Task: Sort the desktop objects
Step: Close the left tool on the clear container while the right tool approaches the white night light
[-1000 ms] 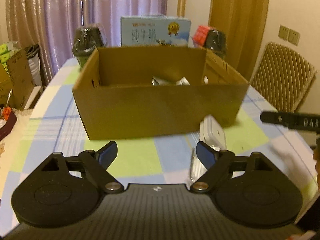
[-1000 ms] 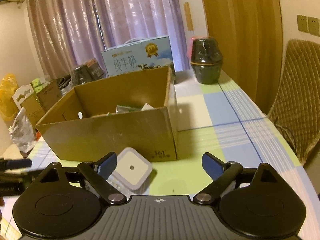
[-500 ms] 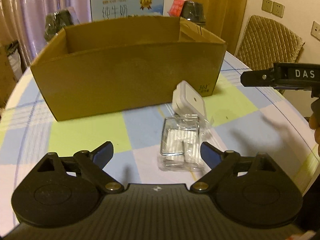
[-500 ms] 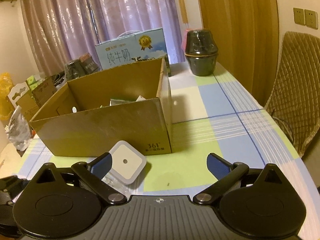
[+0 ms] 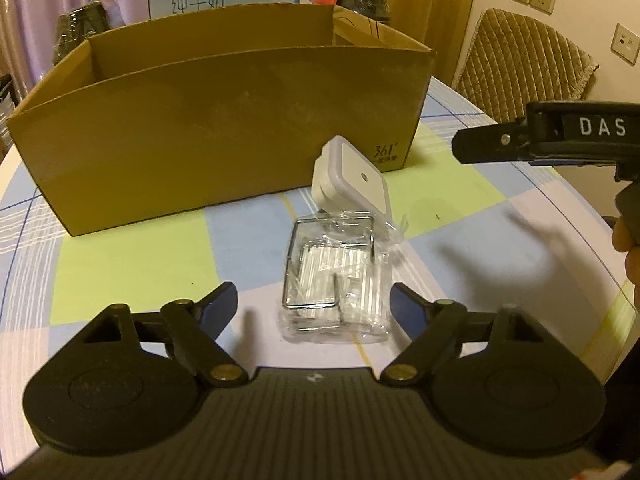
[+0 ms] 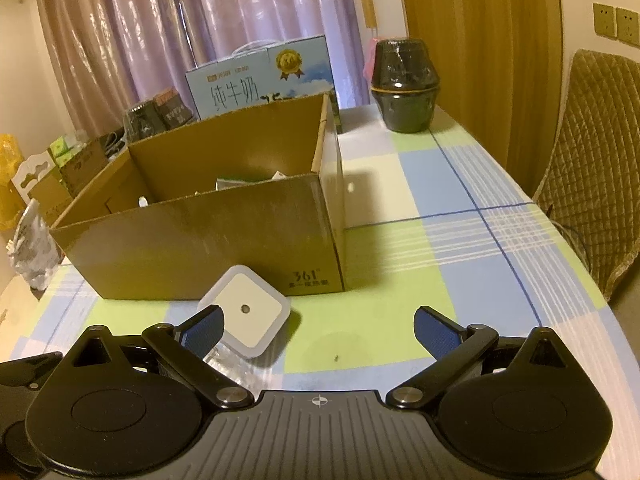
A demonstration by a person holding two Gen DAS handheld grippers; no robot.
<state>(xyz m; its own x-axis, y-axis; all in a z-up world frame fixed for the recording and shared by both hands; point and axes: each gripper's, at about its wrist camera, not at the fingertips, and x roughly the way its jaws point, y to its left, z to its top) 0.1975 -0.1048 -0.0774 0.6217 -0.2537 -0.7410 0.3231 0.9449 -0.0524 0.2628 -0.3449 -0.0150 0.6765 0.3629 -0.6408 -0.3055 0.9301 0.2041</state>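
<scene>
Left gripper [image 5: 313, 304] is hovering low over the checked counter [image 5: 132, 272], fingers spread wide, nothing between them but air. A clear plastic packet [image 5: 336, 280] holding a wire frame and white strips is lying flat on the counter just ahead, at 12 o'clock, reaching into the gap between the fingertips without touching either.

A white square plug-in device [image 5: 352, 178] is sitting tilted at the packet's far end, touching or overlapping it, and just in front of the cardboard box [image 5: 208, 140], near the box's printed corner.

Right gripper [image 6: 318, 326] is also showing fingers spread and empty. In its own view the white device [image 6: 246, 316] is lying at 11 o'clock, right beside the left fingertip [image 6: 202, 328]; contact cannot be told. From the left wrist view, the right gripper is reaching in at 3 o'clock, above the counter.

The box is standing open, a few small items in its bottom. Behind it at 12 o'clock: a blue milk carton [image 6: 260, 80] and a dark wrapped pot [image 6: 404, 88]. A quilted chair [image 6: 596, 184] is standing at 3 o'clock.
</scene>
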